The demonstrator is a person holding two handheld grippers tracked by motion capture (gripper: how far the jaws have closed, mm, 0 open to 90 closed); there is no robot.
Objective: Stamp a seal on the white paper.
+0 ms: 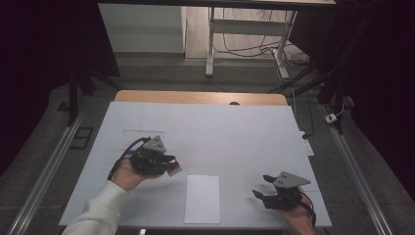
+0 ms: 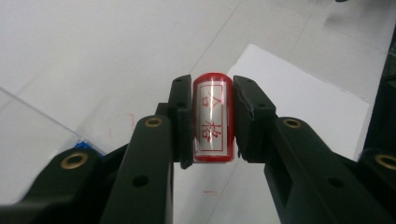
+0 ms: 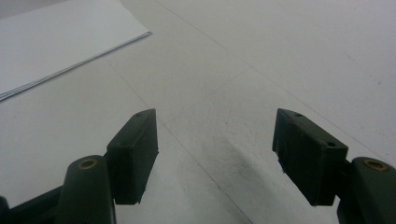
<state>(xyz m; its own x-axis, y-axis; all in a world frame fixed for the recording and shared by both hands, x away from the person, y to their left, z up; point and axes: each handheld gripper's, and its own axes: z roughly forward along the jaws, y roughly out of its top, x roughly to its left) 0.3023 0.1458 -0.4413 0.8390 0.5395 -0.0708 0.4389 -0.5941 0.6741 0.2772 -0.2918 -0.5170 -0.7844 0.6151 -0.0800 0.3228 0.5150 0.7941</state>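
White table (image 1: pixel 235 132), near edge: left gripper (image 2: pixel 212 116) clamped a red stamp (image 2: pixel 213 123); right gripper (image 3: pixel 215 154) stood open, empty. Stamp, probably inked, could smear the paper sheet (image 1: pixel 202 198) if lowered tilted.

The left hand-held gripper (image 1: pixel 172 166) is held in a hand with a white sleeve, raised and turned toward the middle, its jaws clamped tight. The right hand-held gripper (image 1: pixel 262 186) sits low at the near edge, jaws spread wide with nothing between them.
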